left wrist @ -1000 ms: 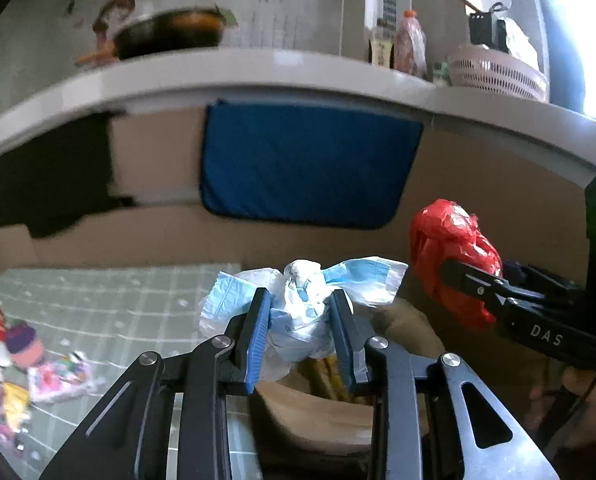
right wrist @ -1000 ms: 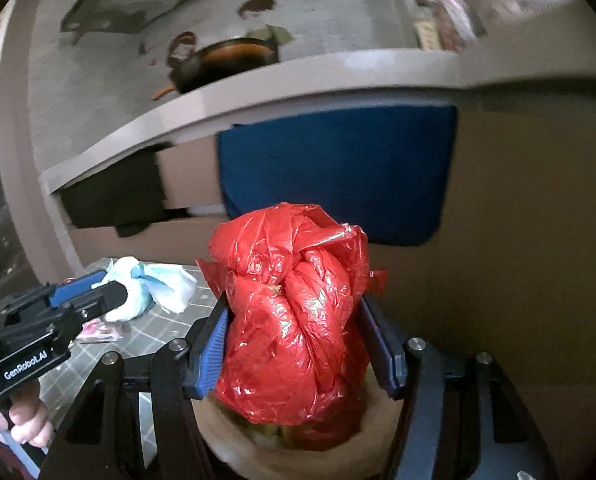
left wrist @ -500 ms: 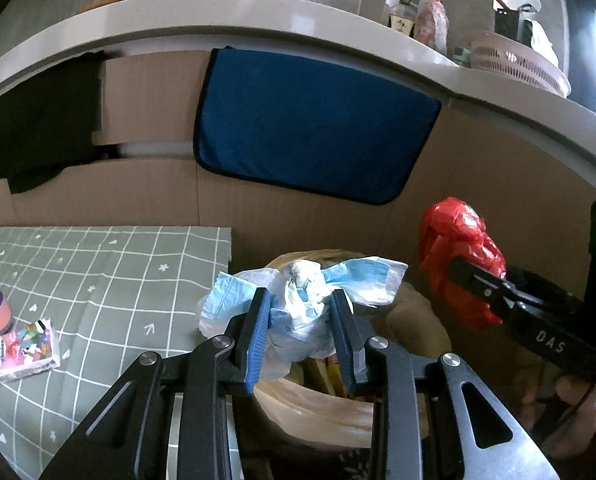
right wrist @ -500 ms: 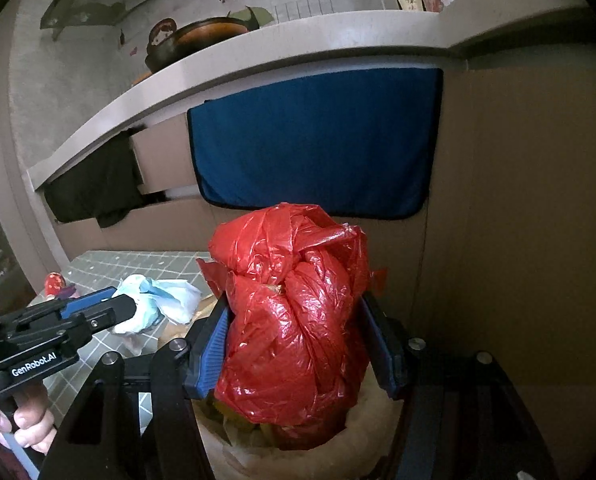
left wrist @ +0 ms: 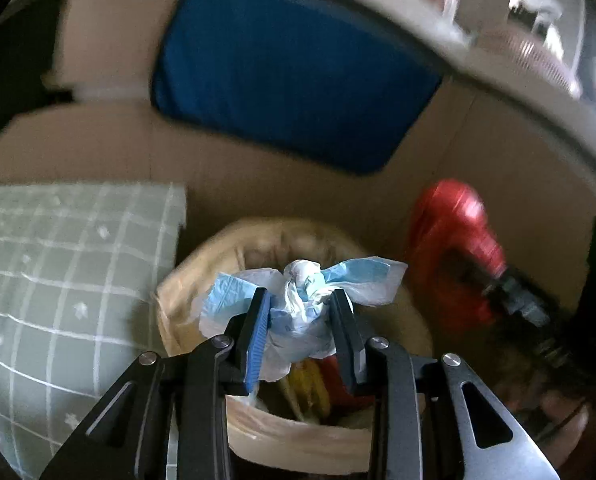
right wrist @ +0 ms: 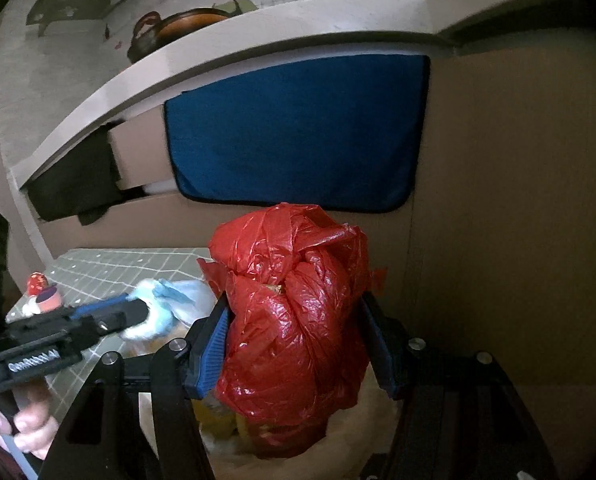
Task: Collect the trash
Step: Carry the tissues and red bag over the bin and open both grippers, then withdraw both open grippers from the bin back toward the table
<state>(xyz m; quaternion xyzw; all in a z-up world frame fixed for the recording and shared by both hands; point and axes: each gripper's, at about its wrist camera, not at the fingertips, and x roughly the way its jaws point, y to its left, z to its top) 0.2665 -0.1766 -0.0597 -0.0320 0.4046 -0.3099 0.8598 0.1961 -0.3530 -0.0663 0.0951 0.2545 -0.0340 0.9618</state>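
Red bag (right wrist: 294, 320) clamped in my R gripper (right wrist: 294, 344), blue-white bag (left wrist: 301, 312) clamped in my L gripper (left wrist: 303, 336); both hang over the lined bin (left wrist: 298, 440), w/ trash already inside. Left, I judge: drop both; bits on the green mat (left wrist: 58, 280).
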